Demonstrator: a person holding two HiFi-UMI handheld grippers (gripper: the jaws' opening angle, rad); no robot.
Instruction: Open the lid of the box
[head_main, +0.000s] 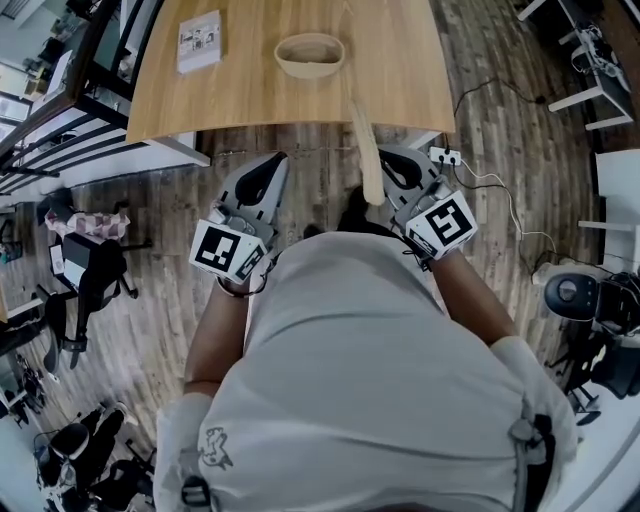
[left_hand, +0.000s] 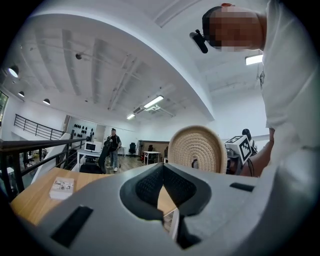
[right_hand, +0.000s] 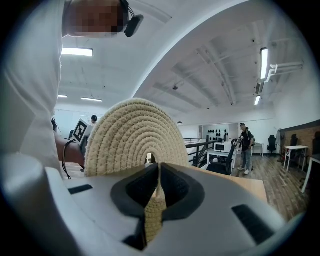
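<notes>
An oval woven box (head_main: 310, 55) stands open-topped on the wooden table (head_main: 400, 90), near its far side. Its flat woven lid (head_main: 365, 150) hangs off the table's near edge and shows edge-on in the head view. My right gripper (head_main: 392, 165) is shut on the lid's rim; in the right gripper view the lid (right_hand: 132, 137) stands upright between the jaws (right_hand: 157, 182). My left gripper (head_main: 272, 162) is level with it on the left, shut, with nothing in it (left_hand: 162, 187). From the left gripper view the lid (left_hand: 197, 147) shows face-on.
A white booklet (head_main: 200, 40) lies on the table's left part. A power strip (head_main: 445, 155) and cables lie on the wood floor to the right. Black bags and chairs (head_main: 85, 270) stand at the left. A person (right_hand: 246, 145) stands far off by desks.
</notes>
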